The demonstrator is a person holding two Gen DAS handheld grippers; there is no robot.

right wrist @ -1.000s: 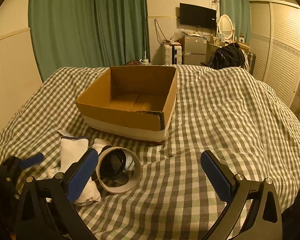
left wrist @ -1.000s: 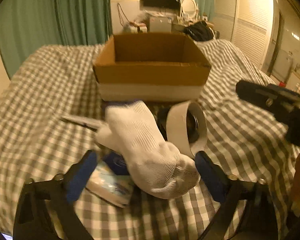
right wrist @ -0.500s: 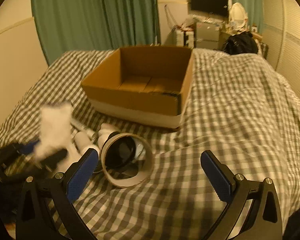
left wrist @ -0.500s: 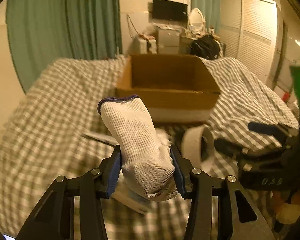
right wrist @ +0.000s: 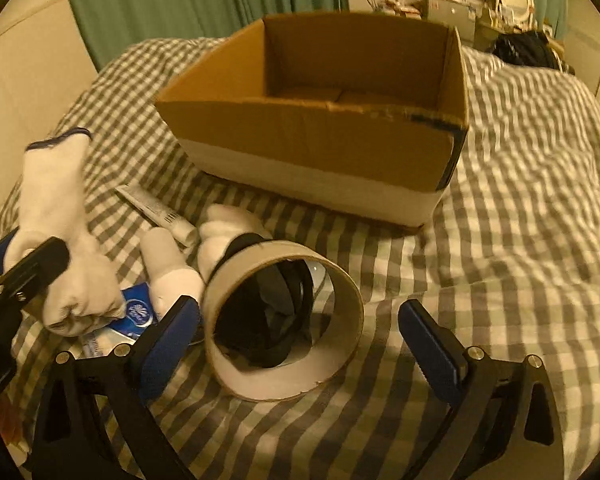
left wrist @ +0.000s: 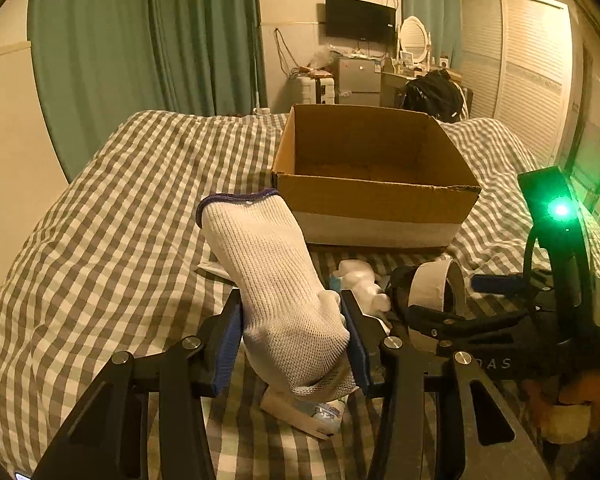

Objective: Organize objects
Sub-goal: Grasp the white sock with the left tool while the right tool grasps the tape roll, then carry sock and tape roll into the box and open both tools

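Note:
My left gripper (left wrist: 292, 340) is shut on a white sock (left wrist: 276, 280) with a blue cuff and holds it above the bed; the sock also shows at the left of the right wrist view (right wrist: 56, 216). An open cardboard box (left wrist: 374, 196) stands just beyond, empty inside (right wrist: 320, 120). My right gripper (right wrist: 296, 344) is open, its fingers either side of a wide cardboard ring (right wrist: 280, 320) with a black strap inside. The right gripper (left wrist: 496, 308) shows at the right in the left wrist view, by the ring (left wrist: 436, 284).
On the checked bedspread (right wrist: 520, 200) lie a second white sock (right wrist: 176, 268), a tube (right wrist: 156, 212) and a blue-and-white packet (right wrist: 134, 312). The packet (left wrist: 304, 412) lies under the held sock. Green curtains, a desk and a wardrobe stand behind the bed.
My left gripper shut on the white sock and lifted it off the bed. My right gripper moved down and forward around the cardboard ring.

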